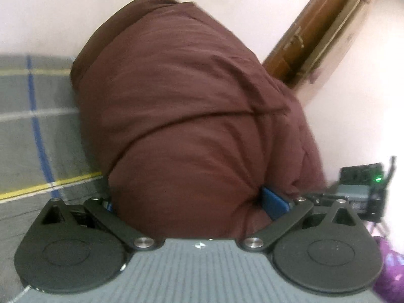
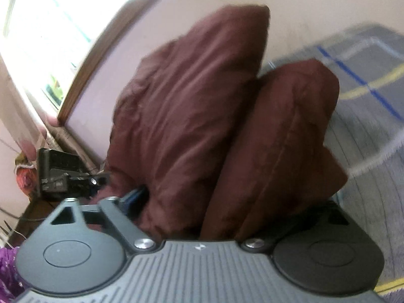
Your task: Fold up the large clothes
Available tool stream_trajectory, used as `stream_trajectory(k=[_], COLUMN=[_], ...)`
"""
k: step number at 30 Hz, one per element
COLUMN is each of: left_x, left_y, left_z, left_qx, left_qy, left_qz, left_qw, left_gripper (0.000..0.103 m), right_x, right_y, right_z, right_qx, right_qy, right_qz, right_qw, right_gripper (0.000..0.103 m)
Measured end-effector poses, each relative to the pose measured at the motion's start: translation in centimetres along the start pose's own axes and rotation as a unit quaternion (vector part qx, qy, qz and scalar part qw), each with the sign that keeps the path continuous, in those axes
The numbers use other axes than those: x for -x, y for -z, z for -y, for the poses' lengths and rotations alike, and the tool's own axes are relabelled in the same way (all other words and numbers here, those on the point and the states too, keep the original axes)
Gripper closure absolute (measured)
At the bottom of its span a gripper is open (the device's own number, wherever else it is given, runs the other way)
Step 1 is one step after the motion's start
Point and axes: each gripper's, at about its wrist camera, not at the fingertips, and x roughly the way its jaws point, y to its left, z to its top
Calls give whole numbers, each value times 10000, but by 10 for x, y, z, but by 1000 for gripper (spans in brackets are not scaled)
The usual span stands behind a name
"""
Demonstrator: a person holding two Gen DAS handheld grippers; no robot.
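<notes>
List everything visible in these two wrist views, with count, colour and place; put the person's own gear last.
Garment: one, maroon, bulky, bunched between both sets of jaws, over the bedcover.
Bedcover: one, grey with blue, yellow and white stripes, under the garment.
Wall: pale pink, behind.
Wooden frame: brown, upper right in the left view.
Window: bright, upper left in the right view.
Purple cloth: one, lower right edge.
Left gripper: black and grey, fabric fills its jaws.
Right gripper: black and grey, fabric fills its jaws.
</notes>
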Motion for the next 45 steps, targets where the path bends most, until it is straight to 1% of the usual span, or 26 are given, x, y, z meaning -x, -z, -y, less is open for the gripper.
stream_trajectory(k=[2, 5, 11, 15, 16, 18, 21, 25, 29, 30, 39, 42, 45], left_x=[14, 39, 103, 148, 153, 172, 194, 208, 223, 225, 241, 240, 239], left_y=[6, 9, 3, 12, 10, 18, 27, 35, 48, 51, 62, 65, 67], left_z=[15, 25, 24, 29, 32, 33, 31, 35, 31, 30, 22, 22, 19], left_qx=[-253, -384, -288, -259, -249, -215, -114, -35, 61, 95, 283, 337, 396], left_qy=[-354, -701, -1240, -1563, -1630, -1761, -1894, -2065, -2122, -2134, -2160, -2196, -2237], left_qz=[172, 339, 636, 839, 869, 931, 978, 985, 983, 982, 1077, 1097, 1084], left_qw=[9989, 9962, 9898, 9838, 9825, 9797, 9769, 9735, 9722, 9720, 9700, 9688, 9678], left_gripper=[1, 2, 2, 2, 2, 2, 2, 2, 2, 2, 2, 2, 2], right_x=[-5, -16, -33, -36, -36, -37, -33, -36, -35, -40, -48, -35, -36], right_y=[2, 7, 14, 13, 13, 15, 19, 32, 43, 39, 45, 45, 46], right_z=[-11, -26, -69, -83, -84, -86, -87, -97, -102, -103, -117, -104, -105], right_qx=[120, 197, 425, 558, 588, 625, 667, 650, 642, 640, 773, 808, 835], right_qy=[-31, -180, -624, -889, -948, -1049, -1148, -1213, -1213, -1199, -1144, -1155, -1147], right_qz=[28, 110, 201, 196, 179, 135, 70, -38, -133, -161, -306, -361, -422], right_qw=[9999, 9996, 9969, 9943, 9936, 9924, 9911, 9905, 9905, 9906, 9900, 9894, 9890], right_gripper=[29, 34, 34, 34, 34, 34, 34, 34, 34, 34, 34, 34, 34])
